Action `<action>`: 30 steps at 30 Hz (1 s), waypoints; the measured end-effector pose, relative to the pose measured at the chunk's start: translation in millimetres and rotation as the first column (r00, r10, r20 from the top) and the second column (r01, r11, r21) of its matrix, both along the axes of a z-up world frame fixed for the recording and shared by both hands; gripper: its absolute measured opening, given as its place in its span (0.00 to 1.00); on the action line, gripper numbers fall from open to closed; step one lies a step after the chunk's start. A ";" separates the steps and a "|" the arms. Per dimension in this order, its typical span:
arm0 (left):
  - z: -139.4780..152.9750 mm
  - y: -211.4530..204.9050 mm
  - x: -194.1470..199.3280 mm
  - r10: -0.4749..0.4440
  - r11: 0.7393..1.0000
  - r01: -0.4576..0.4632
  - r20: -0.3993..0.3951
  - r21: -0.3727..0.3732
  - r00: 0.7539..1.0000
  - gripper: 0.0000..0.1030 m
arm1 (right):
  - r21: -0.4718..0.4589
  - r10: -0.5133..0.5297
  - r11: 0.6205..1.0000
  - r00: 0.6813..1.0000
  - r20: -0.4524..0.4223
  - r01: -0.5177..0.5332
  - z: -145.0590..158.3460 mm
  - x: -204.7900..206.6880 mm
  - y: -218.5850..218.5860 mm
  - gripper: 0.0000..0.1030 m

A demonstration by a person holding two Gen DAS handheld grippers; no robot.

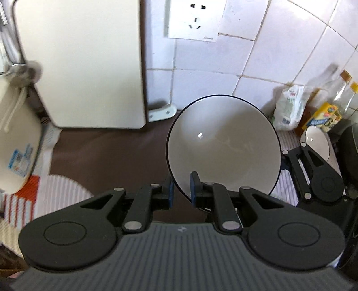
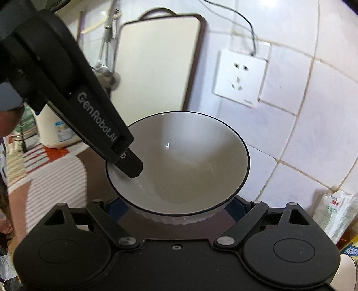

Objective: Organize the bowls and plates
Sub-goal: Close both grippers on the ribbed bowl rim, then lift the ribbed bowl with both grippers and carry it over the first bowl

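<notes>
Bowl hangs in the air near the tiled wall — left gripper pinches its left rim tight, right gripper hugs its base from both sides, spread wide.

the bowl hangs before the tiled wall, right of the cutting board, socket above.

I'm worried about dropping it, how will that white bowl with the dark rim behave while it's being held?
The bowl looks glazed and glossy, so probably stiff, breakable and slippery. The left gripper pinches only its rim, so it may pivot. The right gripper spans its ribbed outer wall, which likely steadies it.
</notes>
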State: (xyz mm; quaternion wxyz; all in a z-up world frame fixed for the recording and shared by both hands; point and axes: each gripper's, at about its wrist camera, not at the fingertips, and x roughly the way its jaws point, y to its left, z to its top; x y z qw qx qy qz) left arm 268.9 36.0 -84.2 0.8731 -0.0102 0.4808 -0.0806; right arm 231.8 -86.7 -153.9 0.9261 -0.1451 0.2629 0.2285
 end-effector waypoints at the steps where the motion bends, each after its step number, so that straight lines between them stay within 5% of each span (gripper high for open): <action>1: 7.0 3.1 -8.8 0.006 1.000 -0.006 -0.006 0.008 1.000 0.12 | 0.001 0.005 1.000 1.000 0.002 -0.005 2.0 -7.2 4.5 0.90; 12: 6.1 50.8 -61.4 -0.001 0.999 0.003 -0.055 0.034 0.998 0.13 | 0.011 0.024 1.000 1.000 0.000 -0.024 13.7 -60.4 48.3 0.90; 30: -73.5 76.7 -69.4 -0.021 1.000 0.026 -0.237 0.018 0.971 0.13 | -0.025 -0.003 1.000 0.973 -0.229 -0.003 -44.5 -80.6 86.0 0.90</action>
